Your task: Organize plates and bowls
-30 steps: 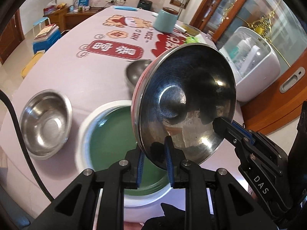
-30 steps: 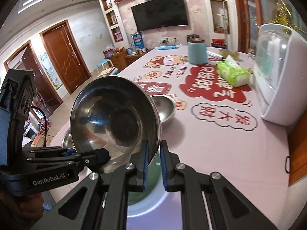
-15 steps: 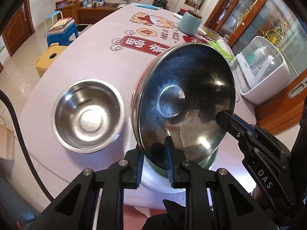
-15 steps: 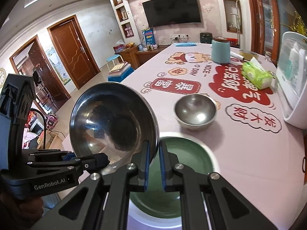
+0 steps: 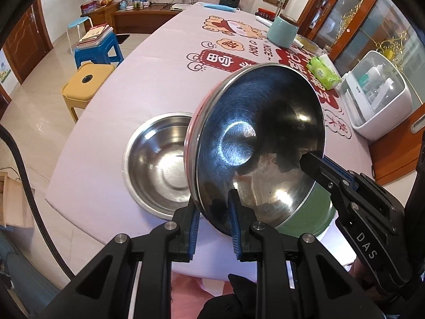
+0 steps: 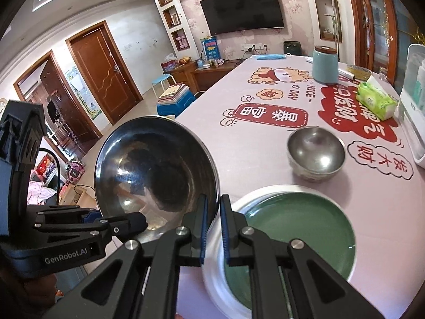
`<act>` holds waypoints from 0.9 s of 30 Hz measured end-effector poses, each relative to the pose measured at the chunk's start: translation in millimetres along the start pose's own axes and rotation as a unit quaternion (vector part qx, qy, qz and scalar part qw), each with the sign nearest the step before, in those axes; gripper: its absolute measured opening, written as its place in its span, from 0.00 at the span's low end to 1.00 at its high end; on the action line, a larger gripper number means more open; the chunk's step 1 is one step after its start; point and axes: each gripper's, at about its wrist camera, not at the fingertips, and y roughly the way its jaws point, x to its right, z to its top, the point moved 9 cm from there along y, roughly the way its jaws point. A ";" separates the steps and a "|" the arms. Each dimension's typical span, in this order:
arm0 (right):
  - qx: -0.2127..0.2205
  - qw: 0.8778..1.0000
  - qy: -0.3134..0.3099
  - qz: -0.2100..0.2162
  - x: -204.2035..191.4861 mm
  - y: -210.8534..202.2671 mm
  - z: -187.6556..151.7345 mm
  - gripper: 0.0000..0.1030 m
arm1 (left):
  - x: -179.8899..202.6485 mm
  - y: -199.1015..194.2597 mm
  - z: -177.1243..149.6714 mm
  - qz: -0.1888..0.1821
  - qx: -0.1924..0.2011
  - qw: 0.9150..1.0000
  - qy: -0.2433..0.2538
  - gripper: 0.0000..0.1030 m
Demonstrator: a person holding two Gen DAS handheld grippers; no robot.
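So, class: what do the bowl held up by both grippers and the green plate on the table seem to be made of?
Held bowl: probably stainless steel, polished, with mirror reflections and fine circular scratches. Green plate: likely glazed ceramic, glossy green with a white rim, though melamine cannot be excluded.

Tilted steel bowl (image 5: 255, 143) clamped at its rim between left tool (image 5: 212, 218) and right tool (image 5: 316, 166).

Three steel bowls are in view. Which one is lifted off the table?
The large tilted bowl, gripped at its rim by both the left gripper and right gripper. The wide bowl and the small bowl sit on the table.
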 end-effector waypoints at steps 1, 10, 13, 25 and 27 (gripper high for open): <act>-0.002 1.000 0.001 -0.002 -2.1 2.7 -0.5 0.09 | -3.6 1.4 2.7 0.002 -0.002 1.000 0.003 0.18; -0.029 0.999 0.016 -0.020 -26.5 36.9 -9.9 0.09 | -38.6 18.4 9.2 0.014 -0.038 0.998 0.037 0.19; -0.040 0.999 0.020 -0.026 -33.1 46.9 -12.9 0.09 | -48.3 26.7 9.3 0.014 -0.055 0.997 0.043 0.19; -0.073 0.996 0.020 -0.050 -48.4 66.3 -21.4 0.10 | -71.3 49.7 12.7 0.002 -0.091 0.994 0.055 0.20; -0.077 0.995 0.019 -0.056 -48.8 67.0 -21.7 0.10 | -71.1 51.9 13.7 -0.001 -0.093 0.994 0.056 0.21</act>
